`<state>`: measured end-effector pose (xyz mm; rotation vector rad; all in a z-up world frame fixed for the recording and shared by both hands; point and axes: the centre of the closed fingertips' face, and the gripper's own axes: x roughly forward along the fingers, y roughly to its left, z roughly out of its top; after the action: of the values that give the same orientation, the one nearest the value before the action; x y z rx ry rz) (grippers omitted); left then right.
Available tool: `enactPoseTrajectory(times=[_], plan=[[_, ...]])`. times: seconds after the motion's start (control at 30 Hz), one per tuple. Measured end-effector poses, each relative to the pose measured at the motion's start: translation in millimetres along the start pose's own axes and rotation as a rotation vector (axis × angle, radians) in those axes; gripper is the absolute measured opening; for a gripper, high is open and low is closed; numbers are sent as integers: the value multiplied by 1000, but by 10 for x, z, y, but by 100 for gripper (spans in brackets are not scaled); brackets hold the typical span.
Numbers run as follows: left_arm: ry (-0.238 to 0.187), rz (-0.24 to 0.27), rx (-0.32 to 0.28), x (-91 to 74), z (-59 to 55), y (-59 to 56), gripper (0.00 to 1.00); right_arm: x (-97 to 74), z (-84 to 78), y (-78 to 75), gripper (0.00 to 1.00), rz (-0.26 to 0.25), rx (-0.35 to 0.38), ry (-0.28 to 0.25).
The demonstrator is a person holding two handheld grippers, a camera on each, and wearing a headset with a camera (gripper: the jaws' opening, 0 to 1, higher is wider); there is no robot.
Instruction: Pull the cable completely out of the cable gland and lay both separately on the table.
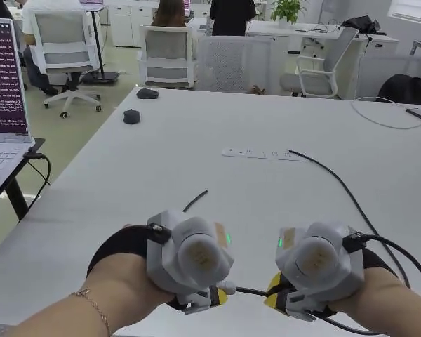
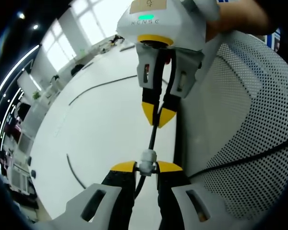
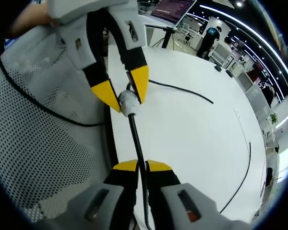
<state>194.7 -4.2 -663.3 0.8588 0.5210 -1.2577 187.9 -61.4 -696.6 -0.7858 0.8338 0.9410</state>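
Low over the near edge of the white table (image 1: 217, 175), the two grippers face each other. My left gripper (image 2: 146, 166) is shut on the white cable gland (image 2: 147, 159), also seen as the gland (image 3: 126, 102) between the left gripper's (image 3: 126, 91) yellow tips. A black cable (image 2: 152, 136) runs out of the gland to my right gripper (image 3: 143, 166), which is shut on the cable (image 3: 134, 134) a short way from the gland. In the head view the left gripper (image 1: 214, 298) and right gripper (image 1: 275, 295) are joined by the cable (image 1: 249, 291). The cable still sits in the gland.
A white power strip (image 1: 259, 153) lies mid-table with a long black lead (image 1: 340, 186) running to the right. A short loose black cable (image 1: 195, 200) lies ahead of the grippers. Two mice (image 1: 131, 116) sit far left, a laptop (image 1: 3, 91) beside the table. A white mesh chair back (image 2: 240, 120) is close.
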Motion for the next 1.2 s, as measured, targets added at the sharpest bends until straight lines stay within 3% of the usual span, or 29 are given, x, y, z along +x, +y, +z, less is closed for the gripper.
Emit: enactPoseTrajectory(times=[0.2, 0.27, 0.3, 0.37, 0.43, 0.57, 0.77, 0.87, 1.0, 1.2], plan=[[0, 2, -1, -4, 0, 8, 17, 17, -234, -77, 4, -31, 10, 109], [-1, 3, -2, -5, 1, 11, 17, 22, -264, -77, 5, -29, 10, 123], [-2, 5, -1, -7, 6, 15, 17, 26, -275, -27, 5, 0, -19, 130], [0, 8, 2, -5, 5, 21, 16, 47, -199, 46, 15, 20, -37, 100], [0, 4, 2, -1, 3, 10, 16, 51, 26, 122, 23, 54, -46, 1], [3, 4, 10, -1, 1, 7, 17, -41, 363, 170, 22, 73, -47, -154], [5, -2, 29, 10, 7, -25, 17, -177, 615, 135, 16, 73, -3, -296], [4, -1, 40, 11, 18, -27, 17, -168, 611, 143, 12, 75, 1, -295], [-2, 4, 37, 2, 28, -12, 17, -121, 533, 179, 4, 86, -19, -251], [-7, 12, 25, -3, 28, 14, 17, -76, 438, 132, 3, 58, -37, -202]])
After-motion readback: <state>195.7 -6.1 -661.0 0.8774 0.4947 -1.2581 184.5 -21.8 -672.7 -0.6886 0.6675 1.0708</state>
